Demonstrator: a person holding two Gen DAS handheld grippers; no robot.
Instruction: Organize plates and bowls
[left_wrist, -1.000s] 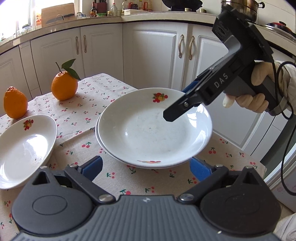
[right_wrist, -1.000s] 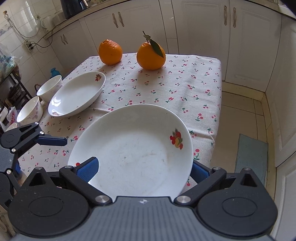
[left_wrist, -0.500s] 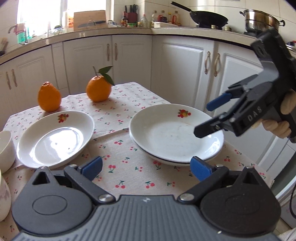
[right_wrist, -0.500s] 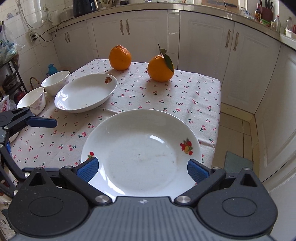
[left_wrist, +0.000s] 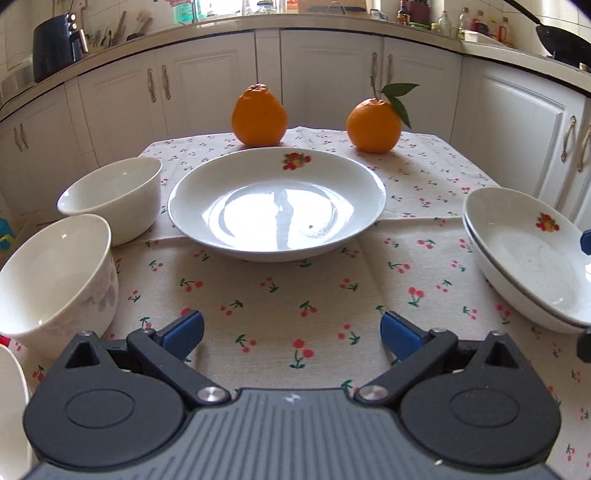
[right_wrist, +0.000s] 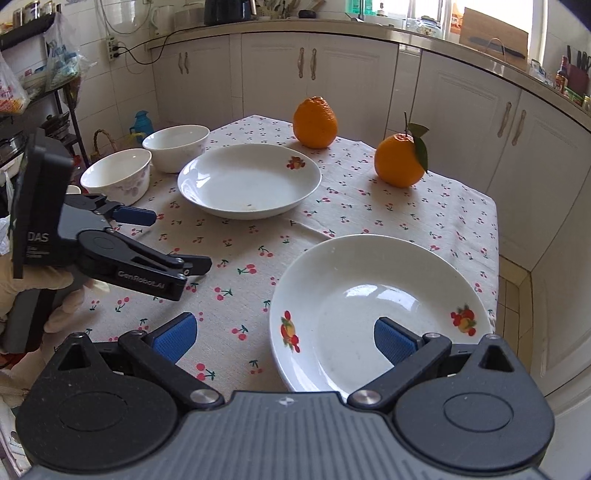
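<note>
Both my tongs gape wide, empty. I'd bring the left gripper (left_wrist: 291, 334) level to the lone plate (left_wrist: 277, 203) at 12 o'clock, pinch its near rim, then carry it onto the stack (left_wrist: 528, 254) at 3.

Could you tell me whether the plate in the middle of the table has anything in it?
Empty. The middle plate shows only bare white glaze with window glare, apart from one tiny dark speck.

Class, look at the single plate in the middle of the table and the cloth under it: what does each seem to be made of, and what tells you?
Plate: probably glazed ceramic; glossy white, with bright window reflections and a printed fruit motif.
Cloth: seemingly woven fabric, matte, with visible weave, folds and printed cherries.
</note>
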